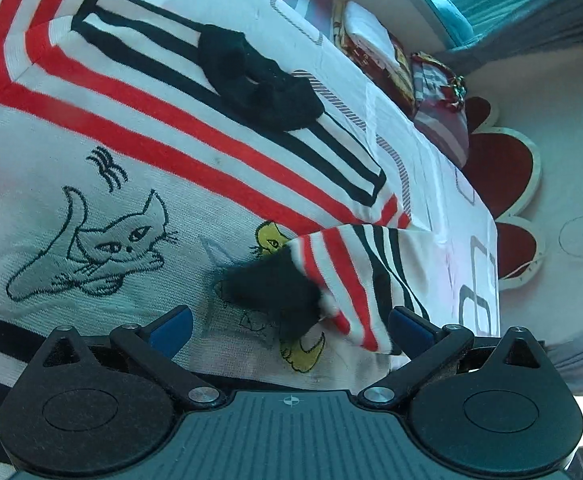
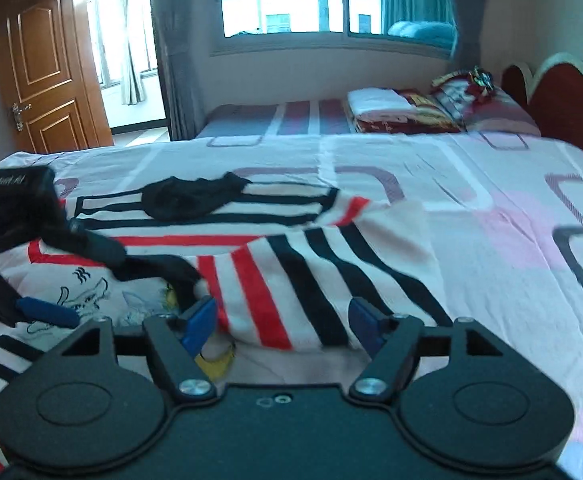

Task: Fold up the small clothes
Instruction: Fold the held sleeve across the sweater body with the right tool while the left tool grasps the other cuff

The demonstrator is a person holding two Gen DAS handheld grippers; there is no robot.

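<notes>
A white knit sweater [image 1: 103, 236] with red and black stripes, an embroidered cat and yellow ducks lies flat on the bed. Its far sleeve lies across the chest, ending in a black cuff [image 1: 251, 80]. The near sleeve [image 2: 283, 280] is folded in over the body, and its black cuff [image 1: 271, 292] rests by the ducks. My left gripper [image 1: 291, 326] hovers open just behind that cuff, its pads clear of the cloth. My right gripper [image 2: 282, 324] is open with the striped sleeve lying slack between its jaws. The left gripper's blue pad [image 2: 47, 316] shows at the right wrist view's left edge.
The bed sheet [image 2: 471, 216] is pink and white with grey rounded squares and stretches bare to the right. Folded bedding [image 2: 403, 112] and a red headboard [image 2: 559, 96] stand at the far right. A window [image 2: 291, 0] and a brown door [image 2: 43, 68] lie beyond.
</notes>
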